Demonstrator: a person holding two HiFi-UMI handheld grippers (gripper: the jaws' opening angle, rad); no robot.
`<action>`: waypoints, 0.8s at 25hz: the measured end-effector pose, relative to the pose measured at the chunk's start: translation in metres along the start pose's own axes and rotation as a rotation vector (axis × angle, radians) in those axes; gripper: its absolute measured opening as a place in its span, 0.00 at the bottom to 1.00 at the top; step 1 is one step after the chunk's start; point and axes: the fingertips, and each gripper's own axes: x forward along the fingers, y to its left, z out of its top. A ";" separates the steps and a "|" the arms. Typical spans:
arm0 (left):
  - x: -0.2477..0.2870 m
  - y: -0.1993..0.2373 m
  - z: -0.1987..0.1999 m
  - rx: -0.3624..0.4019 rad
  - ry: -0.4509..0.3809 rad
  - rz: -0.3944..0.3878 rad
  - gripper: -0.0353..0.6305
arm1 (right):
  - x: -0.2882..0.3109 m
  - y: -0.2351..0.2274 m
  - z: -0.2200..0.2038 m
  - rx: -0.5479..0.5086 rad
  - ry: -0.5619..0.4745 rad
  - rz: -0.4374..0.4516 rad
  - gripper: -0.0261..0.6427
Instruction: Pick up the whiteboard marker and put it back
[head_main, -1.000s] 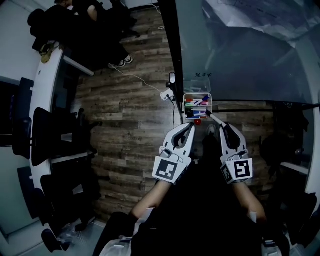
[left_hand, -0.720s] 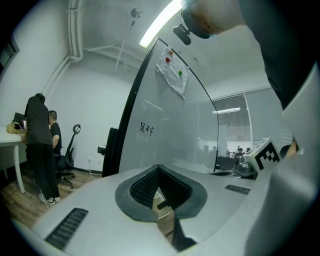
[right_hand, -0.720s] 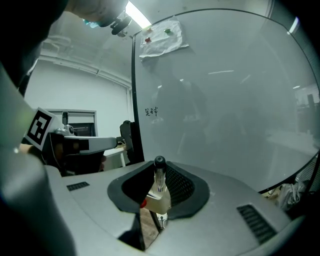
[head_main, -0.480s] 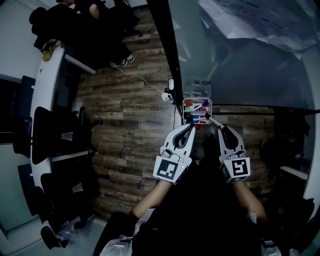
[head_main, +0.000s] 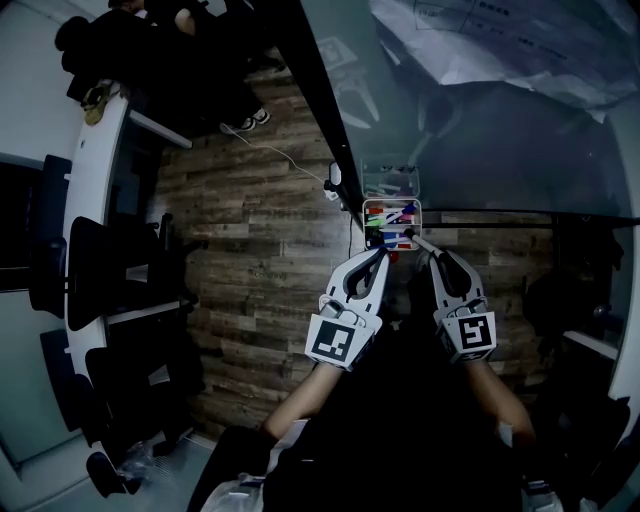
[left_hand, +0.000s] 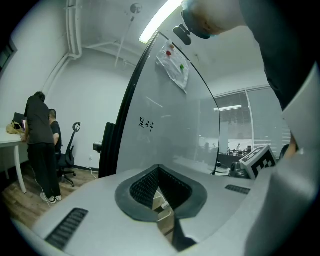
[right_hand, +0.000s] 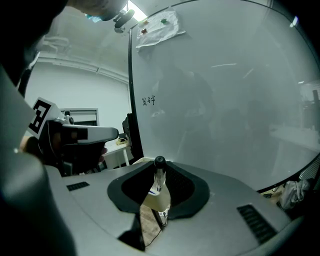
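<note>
The put-back step seems in hand: the right tongs (head_main: 430, 256) grip the whiteboard marker (right_hand: 159, 176) beside the marker tray (head_main: 393, 200), so lowering in and releasing likely comes next, while the left tongs (head_main: 378, 256) are closed on nothing.

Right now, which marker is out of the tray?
The black-capped whiteboard marker clamped in the right gripper; the other markers lie in the tray at the whiteboard.
</note>
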 end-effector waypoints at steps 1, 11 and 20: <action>-0.001 0.000 -0.001 0.000 0.004 0.001 0.06 | 0.001 0.001 0.000 0.001 0.005 0.000 0.16; -0.002 0.005 -0.005 -0.006 0.022 0.019 0.06 | 0.011 0.001 -0.009 0.019 0.022 0.019 0.16; 0.003 0.006 -0.009 -0.009 0.037 0.018 0.06 | 0.019 0.001 -0.013 0.030 0.038 0.032 0.16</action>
